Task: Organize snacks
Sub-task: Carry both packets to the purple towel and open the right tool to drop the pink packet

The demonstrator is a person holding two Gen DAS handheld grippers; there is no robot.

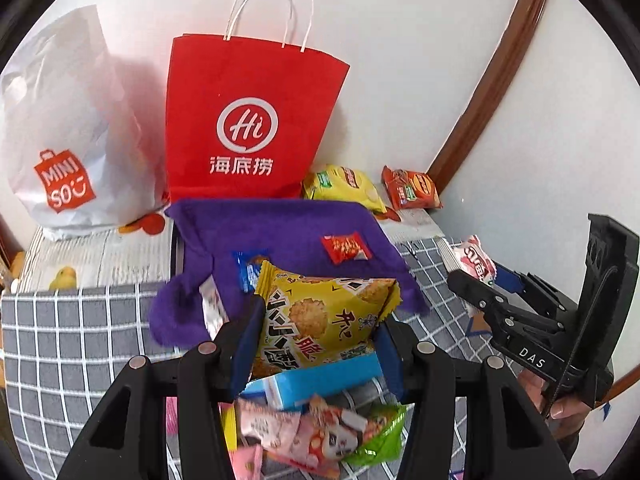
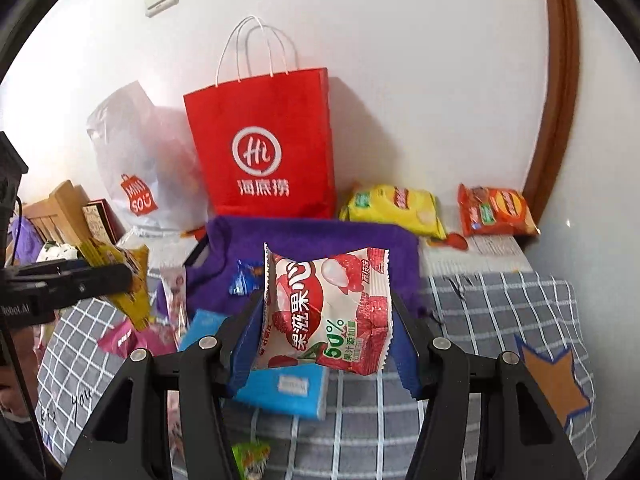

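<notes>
Between the left tongs, a yellow cracker packet sits pinched; the right tongs pinch a lychee candy packet. Both seem mid-carry; ahead lies the purple cloth, probably calling for placement and release.

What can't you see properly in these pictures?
- Inside the red paper bag: both views show only its closed front.
- The blue box: in the left wrist view the yellow snack packet held in the left gripper covers its top.
- The pink packets below: blurred, print unreadable.
- Small blue wrapper on the purple cloth: too small to read.
</notes>
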